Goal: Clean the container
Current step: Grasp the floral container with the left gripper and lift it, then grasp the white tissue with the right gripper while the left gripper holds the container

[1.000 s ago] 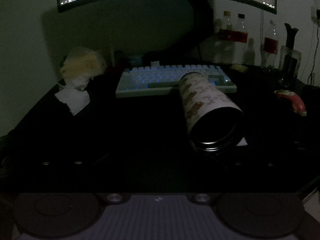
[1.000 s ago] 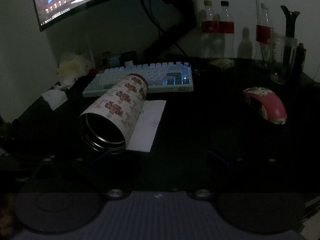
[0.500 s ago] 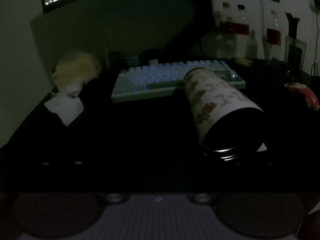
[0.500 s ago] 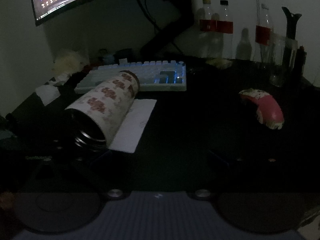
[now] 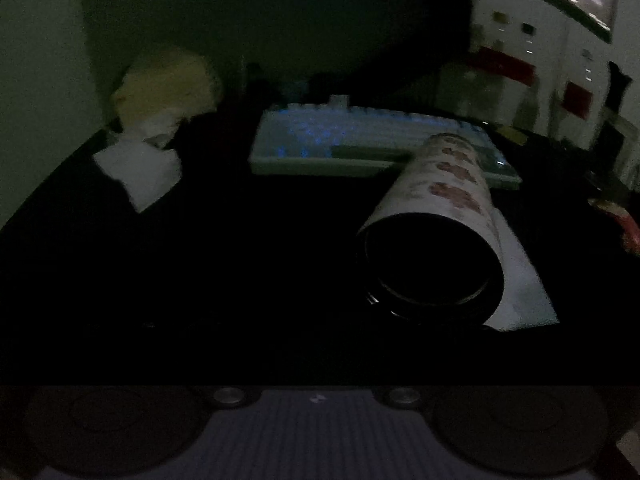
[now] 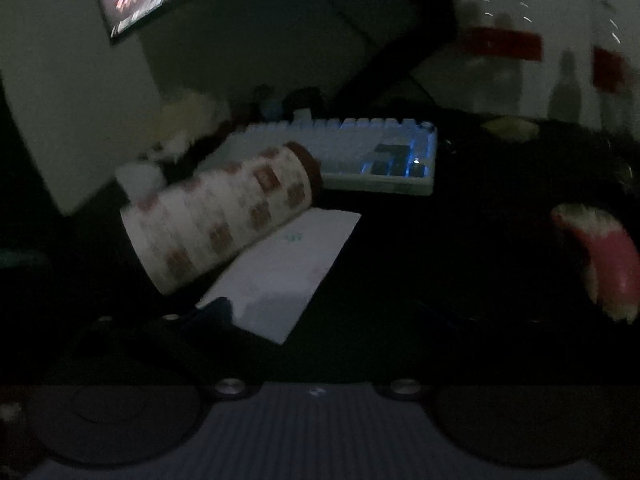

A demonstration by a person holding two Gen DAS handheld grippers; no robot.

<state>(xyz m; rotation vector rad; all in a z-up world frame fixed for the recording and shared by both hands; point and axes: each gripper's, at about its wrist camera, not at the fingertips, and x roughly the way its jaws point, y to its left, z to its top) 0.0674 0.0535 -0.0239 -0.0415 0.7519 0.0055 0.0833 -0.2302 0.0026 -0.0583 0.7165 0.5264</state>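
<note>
Both views swung; container (image 5: pixel 440 240) mouth visible left-only.

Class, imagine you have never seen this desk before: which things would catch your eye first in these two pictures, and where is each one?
First the floral canister, lying on its side in the middle of the dark desk with its open mouth toward the left camera, beside a white paper sheet. Behind it glows the backlit keyboard. A pink-and-white object lies at the right, and crumpled tissues at the far left.

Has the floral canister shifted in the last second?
No: the floral canister still lies along the white paper, far end at the keyboard front edge; only the cameras moved.
</note>
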